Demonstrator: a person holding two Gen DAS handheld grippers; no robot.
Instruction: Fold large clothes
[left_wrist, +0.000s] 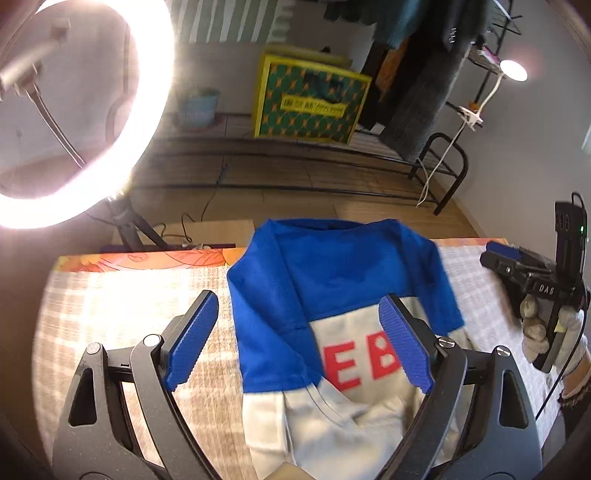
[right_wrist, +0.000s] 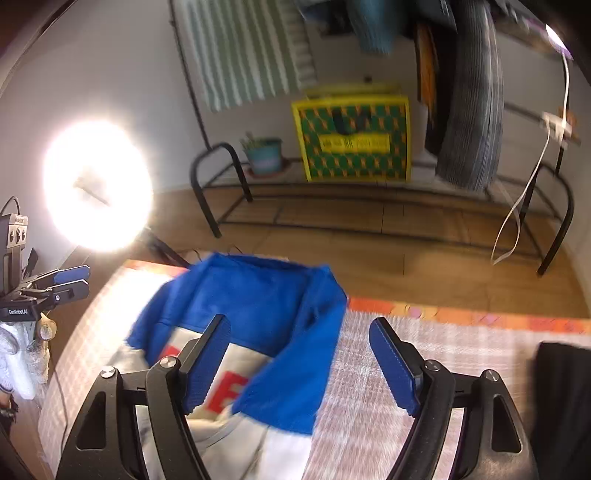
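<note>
A blue and white sweatshirt (left_wrist: 332, 266) with red letters lies folded, sleeves inward, on the plaid-covered table (left_wrist: 110, 295). My left gripper (left_wrist: 298, 306) hovers over its left half, open, the blue sleeve under the gap and no pad pressing on it. From the right wrist view, the sweatshirt (right_wrist: 258, 295) lies at the left and its blue sleeve runs under the open right gripper (right_wrist: 299, 325), untouched by the pads. Each gripper shows in the other's view: the right gripper (left_wrist: 517, 262) in a gloved hand (left_wrist: 535, 332), the left gripper (right_wrist: 70, 280) at the table's left.
A bright ring light (left_wrist: 74, 110) on a stand is beyond the table's far left edge. Behind the table are a wooden floor, a black metal rack (left_wrist: 439, 173) and a yellow-green box (left_wrist: 310, 99). A dark thing (right_wrist: 561, 387) lies at the table's right.
</note>
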